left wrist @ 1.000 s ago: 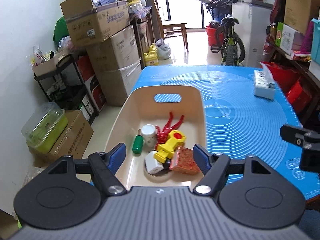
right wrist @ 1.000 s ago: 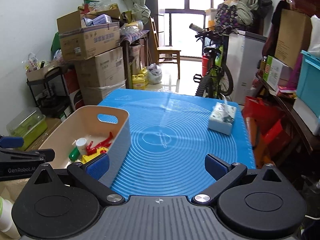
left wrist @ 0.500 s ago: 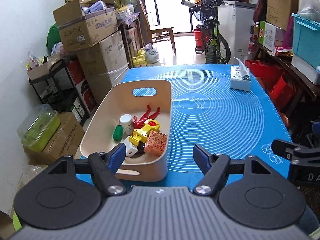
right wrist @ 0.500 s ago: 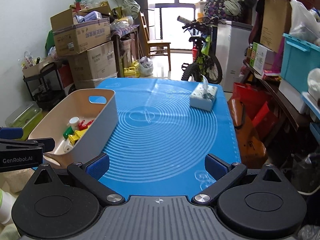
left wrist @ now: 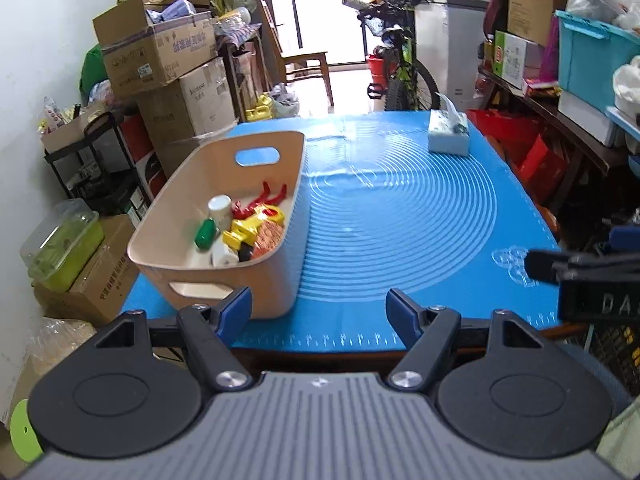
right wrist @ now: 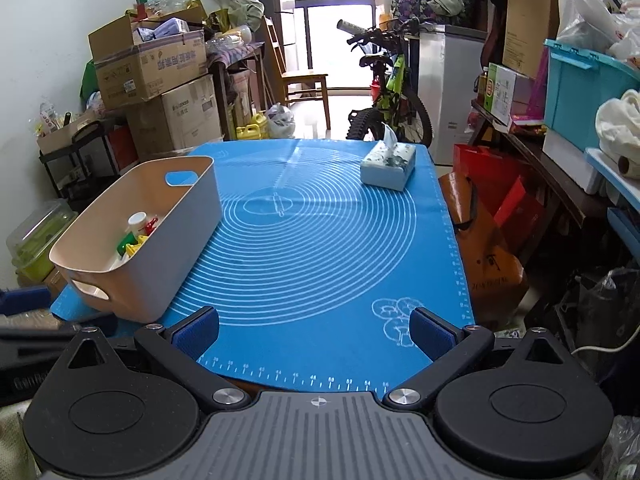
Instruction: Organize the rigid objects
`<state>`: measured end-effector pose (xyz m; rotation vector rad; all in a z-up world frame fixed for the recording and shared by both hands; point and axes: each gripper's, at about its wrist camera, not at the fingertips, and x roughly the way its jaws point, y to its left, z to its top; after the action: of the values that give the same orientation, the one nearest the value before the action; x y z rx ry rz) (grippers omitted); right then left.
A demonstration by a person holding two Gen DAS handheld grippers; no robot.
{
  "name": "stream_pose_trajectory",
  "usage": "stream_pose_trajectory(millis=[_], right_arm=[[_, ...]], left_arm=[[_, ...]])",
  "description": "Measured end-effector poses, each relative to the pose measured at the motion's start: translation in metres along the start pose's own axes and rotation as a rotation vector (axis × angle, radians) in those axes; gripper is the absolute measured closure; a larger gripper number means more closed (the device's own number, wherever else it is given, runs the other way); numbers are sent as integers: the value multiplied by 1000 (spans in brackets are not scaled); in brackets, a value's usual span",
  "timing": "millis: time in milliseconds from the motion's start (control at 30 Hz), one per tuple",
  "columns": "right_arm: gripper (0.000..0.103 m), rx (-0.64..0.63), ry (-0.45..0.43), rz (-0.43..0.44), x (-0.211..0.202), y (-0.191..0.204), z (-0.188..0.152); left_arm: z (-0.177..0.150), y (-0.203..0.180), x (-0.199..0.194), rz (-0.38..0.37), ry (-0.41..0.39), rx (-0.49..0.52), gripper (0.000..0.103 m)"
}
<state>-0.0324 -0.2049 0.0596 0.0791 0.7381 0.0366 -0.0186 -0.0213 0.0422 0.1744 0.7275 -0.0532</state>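
Observation:
A beige bin (left wrist: 176, 204) (right wrist: 188, 216) stands on the left of the blue mat (left wrist: 400, 208) (right wrist: 320, 240). It holds a white bottle (left wrist: 220, 208), a green item (left wrist: 205, 233), a yellow and red toy (left wrist: 252, 226), a red clip (left wrist: 268, 196), an orange block (left wrist: 268, 240) and a white plug (left wrist: 224, 256). My left gripper (left wrist: 320, 312) is open and empty, off the table's near edge by the bin. My right gripper (right wrist: 314, 332) is open and empty over the near edge.
A tissue box (left wrist: 448, 134) (right wrist: 388, 164) sits at the mat's far right. Cardboard boxes (left wrist: 160, 56), a black rack (left wrist: 96, 160) and a green lidded container (left wrist: 60, 244) stand left of the table. A bicycle (right wrist: 392, 92) stands behind, shelves and red bags (right wrist: 512, 200) to the right.
Both grippers have pulled back from the bin and table toward the near edge; the left one was over the bin a second ago. Both stayed open and empty.

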Motion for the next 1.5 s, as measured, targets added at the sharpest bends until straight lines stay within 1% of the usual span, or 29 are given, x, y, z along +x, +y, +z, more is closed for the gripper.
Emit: stream_pose_trajectory(millis=[200,400,533,633,900,1500], right_arm=[[2,1,3,-10,2,0,-10],[2,-76,-8,-33,4,16,-30],[2,-102,-25,-44,3,23,-35],[2,-89,-36,-44,1,20,-36],[2,-52,-33,-40,2,15,-39],[2,-44,-24,-39,6,16,-42]], left_arm=[[-16,-2,4,-15,17,2,28],[-23,0,5,-6,7,-11,28],[-25,0,7,-7,5,-18,28],[-26,1,8,-11,2,-24,28],[-27,6,10,-19,9,-56,28],[-29,10,13,-13,20,-65,28]])
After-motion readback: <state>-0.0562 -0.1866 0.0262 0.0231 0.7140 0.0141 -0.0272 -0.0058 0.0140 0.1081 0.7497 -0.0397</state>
